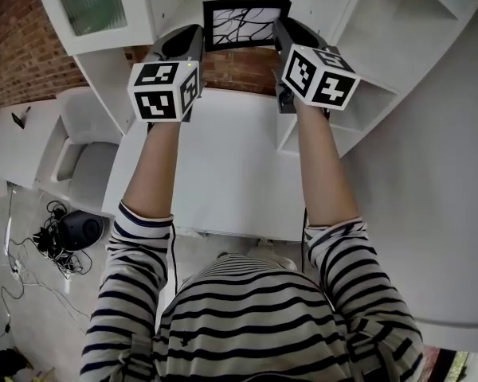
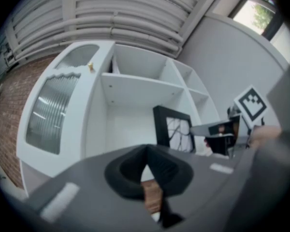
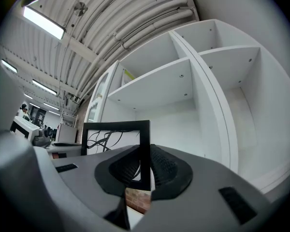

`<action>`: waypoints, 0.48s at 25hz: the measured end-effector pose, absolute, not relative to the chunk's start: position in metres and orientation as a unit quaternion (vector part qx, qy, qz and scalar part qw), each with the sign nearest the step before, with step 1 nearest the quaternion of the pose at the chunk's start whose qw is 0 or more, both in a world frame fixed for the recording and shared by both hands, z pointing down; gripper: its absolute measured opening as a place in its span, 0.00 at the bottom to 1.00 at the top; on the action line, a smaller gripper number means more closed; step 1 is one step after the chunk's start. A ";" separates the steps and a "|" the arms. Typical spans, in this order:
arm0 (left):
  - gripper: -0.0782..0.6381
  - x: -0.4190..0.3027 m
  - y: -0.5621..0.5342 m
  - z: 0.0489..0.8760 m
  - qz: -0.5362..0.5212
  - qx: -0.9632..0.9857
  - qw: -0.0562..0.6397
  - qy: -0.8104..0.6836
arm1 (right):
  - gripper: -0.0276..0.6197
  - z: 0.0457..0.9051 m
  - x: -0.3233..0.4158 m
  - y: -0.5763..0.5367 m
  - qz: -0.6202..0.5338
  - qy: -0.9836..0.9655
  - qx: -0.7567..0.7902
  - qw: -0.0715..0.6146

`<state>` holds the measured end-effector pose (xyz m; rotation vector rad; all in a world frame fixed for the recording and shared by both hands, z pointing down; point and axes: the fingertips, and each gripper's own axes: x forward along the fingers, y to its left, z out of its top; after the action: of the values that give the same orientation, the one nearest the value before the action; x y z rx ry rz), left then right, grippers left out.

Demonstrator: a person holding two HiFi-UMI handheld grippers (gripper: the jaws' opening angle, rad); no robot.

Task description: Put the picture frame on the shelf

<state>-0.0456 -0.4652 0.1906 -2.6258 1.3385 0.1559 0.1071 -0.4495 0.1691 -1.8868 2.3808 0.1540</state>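
The picture frame (image 1: pixel 246 22) is black with a white print of dark curved lines. It hangs upright in the air in front of the white shelf unit (image 1: pixel 374 46). My right gripper (image 1: pixel 292 37) is shut on the frame's right edge; in the right gripper view the black edge (image 3: pixel 144 149) stands between the pads. My left gripper (image 1: pixel 185 42) is beside the frame's left edge. In the left gripper view its pads (image 2: pixel 157 166) meet with nothing between them, and the frame (image 2: pixel 176 129) stands ahead to the right, before the shelf compartments (image 2: pixel 140 88).
Below my arms is a white table (image 1: pixel 223 165), with a grey chair (image 1: pixel 84 165) to its left. At the upper left is a glass-door cabinet (image 1: pixel 92 2) beside a brick wall (image 1: pixel 16 38). Cables and a dark round object (image 1: pixel 78 229) lie on the floor.
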 end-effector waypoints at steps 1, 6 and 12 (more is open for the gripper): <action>0.12 -0.044 -0.470 0.191 0.050 -0.884 0.094 0.455 | 0.14 0.170 0.110 -0.454 0.050 0.781 -0.620 0.052; 0.12 -0.045 -0.491 0.198 0.045 -0.878 0.082 0.469 | 0.14 0.173 0.120 -0.483 0.045 0.776 -0.627 0.055; 0.12 -0.047 -0.507 0.214 0.038 -0.880 0.062 0.469 | 0.14 0.181 0.122 -0.516 0.027 0.771 -0.634 0.054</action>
<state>-0.0473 -0.5068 0.2141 -2.6621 1.4170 0.1153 0.1220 -0.5156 0.1814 -1.9259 2.3416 0.0806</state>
